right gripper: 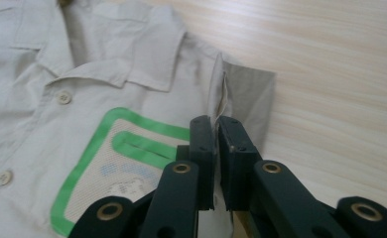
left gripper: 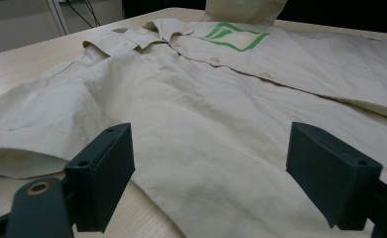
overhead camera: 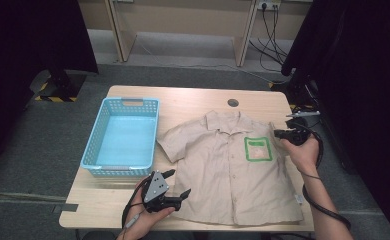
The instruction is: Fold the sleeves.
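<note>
So we're looking down at a beige short-sleeved shirt (overhead camera: pixel 230 167) lying flat and face up across the right half of the desk (overhead camera: pixel 183 97), collar pointing away from us and a green-bordered pocket patch (overhead camera: pixel 258 149) on its chest. Our right claw (overhead camera: pixel 279 134) is pinching the sleeve (right gripper: pixel 241 94) on that side: in the right gripper view the two black pads are squeezing together on a thin fold of the fabric, and the sleeve is standing up off the wood just behind them. The left claw (overhead camera: pixel 177 184) is sitting at the shirt's lower left corner near the front edge of the desk, jaws spread wide with nothing between them; in the left gripper view we're seeing the cloth stretching out ahead between the two pads (left gripper: pixel 104 173). A light blue plastic basket (overhead camera: pixel 93 145) is sitting to the left of the shirt, just beside the other sleeve.
</note>
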The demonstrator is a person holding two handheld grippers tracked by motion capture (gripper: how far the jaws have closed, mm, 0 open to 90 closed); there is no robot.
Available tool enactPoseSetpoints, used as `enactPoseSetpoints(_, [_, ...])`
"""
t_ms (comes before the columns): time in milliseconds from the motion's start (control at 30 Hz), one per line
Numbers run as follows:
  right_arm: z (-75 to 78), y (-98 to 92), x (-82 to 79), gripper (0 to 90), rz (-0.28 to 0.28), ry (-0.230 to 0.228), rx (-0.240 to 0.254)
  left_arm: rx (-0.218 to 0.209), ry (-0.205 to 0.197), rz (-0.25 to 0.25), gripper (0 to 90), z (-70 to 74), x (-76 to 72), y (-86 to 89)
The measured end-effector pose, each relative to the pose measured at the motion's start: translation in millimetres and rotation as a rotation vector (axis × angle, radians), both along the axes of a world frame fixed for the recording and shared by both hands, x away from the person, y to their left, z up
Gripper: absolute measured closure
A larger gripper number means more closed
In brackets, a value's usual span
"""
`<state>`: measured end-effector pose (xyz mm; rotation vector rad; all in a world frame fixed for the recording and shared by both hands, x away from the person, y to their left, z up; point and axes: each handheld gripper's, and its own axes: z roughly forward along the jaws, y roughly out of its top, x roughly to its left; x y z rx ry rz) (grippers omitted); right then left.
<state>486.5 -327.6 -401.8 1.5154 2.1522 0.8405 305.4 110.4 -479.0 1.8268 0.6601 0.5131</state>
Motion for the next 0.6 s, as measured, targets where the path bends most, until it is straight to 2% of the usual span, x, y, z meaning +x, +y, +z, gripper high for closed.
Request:
enactPoseSetpoints(133, [-8.6, 15.9, 3.2, 80.9, 0.041, 0.025, -0.014, 0.0, -0.001, 0.0, 18.1, 0.0, -0.1, 0.0])
enactPoseSetpoints(200, [-11.3, 23.6, 4.2, 75.6, 0.079, 0.034, -0.007, -0.001, -0.001, -0.001, 18.1, 0.0, 0.0, 0.2])
enactPoseSetpoints(233, [-11.6, 28.2, 4.2, 73.9, 0.105, 0.034, 0.009, -0.001, 0.0, 0.0, 18.1, 0.0, 0.0, 0.2])
enactPoseSetpoints(333, [-7.2, 42.0, 3.9, 70.6, 0.152, 0.007, 0.015, 0.0, -0.002, -0.001, 18.1, 0.1, 0.0, 0.4])
enactPoseSetpoints(600, [0.7, 65.5, 9.3, 60.4, 0.18, -0.007, -0.015, 0.001, 0.0, -0.003, 18.1, 0.0, 0.0, -0.2])
